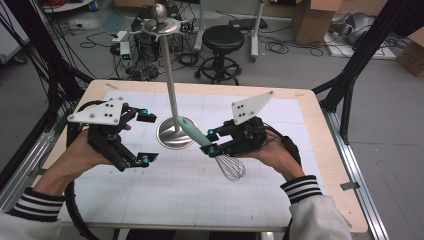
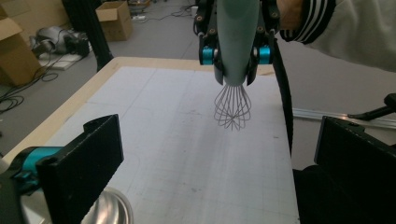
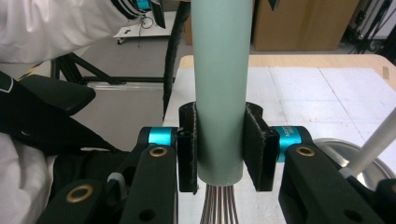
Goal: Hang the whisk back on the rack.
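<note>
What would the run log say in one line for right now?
right tongs: shut on whisk handle | left tongs: open, holding nothing | whisk: off the table, beside stand

I see a whisk (image 1: 210, 147) with a pale green handle and silver wires. My sleeves (image 1: 301, 189) are white with black-striped cuffs.

Whisk (image 3: 219, 93) handle top cut off by upper edge, stand base (image 2: 109, 210) cropped at bottom edge

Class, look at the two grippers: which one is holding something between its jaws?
The right gripper: its jaws clamp the whisk by its pale green handle. The left gripper stands open, holding nothing.
</note>
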Demonstrator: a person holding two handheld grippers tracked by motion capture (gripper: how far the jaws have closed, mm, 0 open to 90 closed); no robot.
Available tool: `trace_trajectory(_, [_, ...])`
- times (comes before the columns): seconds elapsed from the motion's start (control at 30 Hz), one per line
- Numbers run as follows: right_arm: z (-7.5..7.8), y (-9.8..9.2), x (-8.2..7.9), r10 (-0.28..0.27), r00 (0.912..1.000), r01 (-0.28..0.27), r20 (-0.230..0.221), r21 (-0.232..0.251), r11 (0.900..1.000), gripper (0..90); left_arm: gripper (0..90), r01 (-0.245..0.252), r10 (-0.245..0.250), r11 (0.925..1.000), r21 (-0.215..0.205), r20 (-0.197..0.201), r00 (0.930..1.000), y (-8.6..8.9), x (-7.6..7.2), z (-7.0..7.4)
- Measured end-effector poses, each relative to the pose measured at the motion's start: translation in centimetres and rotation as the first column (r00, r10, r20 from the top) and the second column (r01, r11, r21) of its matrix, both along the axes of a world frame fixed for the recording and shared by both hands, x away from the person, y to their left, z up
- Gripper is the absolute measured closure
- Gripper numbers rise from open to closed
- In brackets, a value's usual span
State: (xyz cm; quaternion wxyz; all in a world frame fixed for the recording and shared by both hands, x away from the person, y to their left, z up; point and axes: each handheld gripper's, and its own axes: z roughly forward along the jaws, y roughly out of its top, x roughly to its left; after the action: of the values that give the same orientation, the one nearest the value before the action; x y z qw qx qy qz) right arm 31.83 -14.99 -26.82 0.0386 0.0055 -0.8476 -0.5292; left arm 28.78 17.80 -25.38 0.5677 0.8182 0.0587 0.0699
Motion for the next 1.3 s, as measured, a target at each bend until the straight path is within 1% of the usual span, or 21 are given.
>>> trace_trajectory(0.13, [0.0, 0.1, 0.0, 0.009, 1.0, -0.009, 0.001, 0.008, 1.0, 69.2, 1.9, 0.038, -0.038, 0.9993, 0.004, -0.005, 0.9992, -0.9, 0.2, 0.3])
trace_trajectory(0.27, [0.0, 0.3, -0.2, 0.024, 0.9997, -0.024, -0.001, 0.015, 1.0, 69.2, 3.1, 0.053, -0.053, 0.9986, 0.0, -0.014, 0.9985, -1.6, 0.4, 0.5])
trace_trajectory(0.33, [0.0, 0.3, -0.2, 0.027, 0.9996, -0.027, -0.002, 0.013, 1.0, 69.2, 3.1, 0.072, -0.072, 0.9974, -0.001, -0.015, 0.9973, -2.0, 0.5, 0.6])
trace_trajectory(0.47, [-0.1, 0.5, -0.2, 0.03, 0.9995, -0.03, 0.003, 0.022, 0.999, 69.2, 3.1, 0.081, -0.081, 0.9967, -0.005, -0.011, 0.9966, -2.7, 0.5, 0.8])
trace_trajectory(0.53, [-0.1, 0.5, -0.3, 0.037, 0.9993, -0.037, -0.004, 0.027, 0.999, 69.2, 3.1, 0.085, -0.085, 0.9963, -0.012, -0.015, 0.9963, -2.9, 0.6, 0.9])
trace_trajectory(0.6, [0.0, 0.6, -0.3, 0.042, 0.9991, -0.042, 0.007, 0.035, 0.999, 69.2, 3.1, 0.094, -0.095, 0.9954, -0.015, -0.015, 0.9954, -3.2, 0.6, 1.1])
trace_trajectory(0.63, [0.0, 0.7, -0.3, 0.041, 0.9991, -0.041, 0.001, 0.036, 0.999, 69.2, 3.1, 0.1, -0.1, 0.9949, -0.015, -0.014, 0.9949, -3.4, 0.6, 1.1])
trace_trajectory(0.7, [-0.1, 0.8, -0.3, 0.048, 0.9988, -0.048, 0.01, 0.042, 0.998, 69.2, 3.1, 0.11, -0.11, 0.9938, -0.014, -0.015, 0.9938, -3.8, 0.6, 1.2])
trace_trajectory(0.87, [-0.2, 0.8, -0.3, 0.054, 0.9985, -0.054, 0.008, 0.042, 0.998, 69.2, 3.2, 0.125, -0.125, 0.9921, -0.01, -0.018, 0.9919, -4.5, 0.8, 1.3])
trace_trajectory(0.93, [-0.2, 0.8, -0.4, 0.055, 0.9985, -0.055, 0.006, 0.04, 0.998, 69.2, 8.3, 0.147, -0.148, 0.9889, -0.019, -0.018, 0.9889, -4.7, 0.8, 1.3])
trace_trajectory(1.1, [-0.2, 0.9, -0.4, 0.06, 0.9981, -0.06, 0.011, 0.048, 0.997, 69.2, 9.3, 0.163, -0.164, 0.9862, -0.025, -0.021, 0.9862, -5.2, 0.8, 1.5])
trace_trajectory(1.23, [-0.3, 0.9, -0.5, 0.062, 0.9979, -0.063, 0.017, 0.059, 0.996, 69.2, 13.6, 0.179, -0.18, 0.9833, -0.033, -0.018, 0.9835, -5.5, 0.8, 1.5])
trace_trajectory(1.3, [-0.3, 1.0, -0.4, 0.061, 0.9979, -0.062, 0.022, 0.062, 0.996, 69.2, 17.1, 0.189, -0.19, 0.981, -0.044, -0.019, 0.9816, -5.6, 0.8, 1.4])
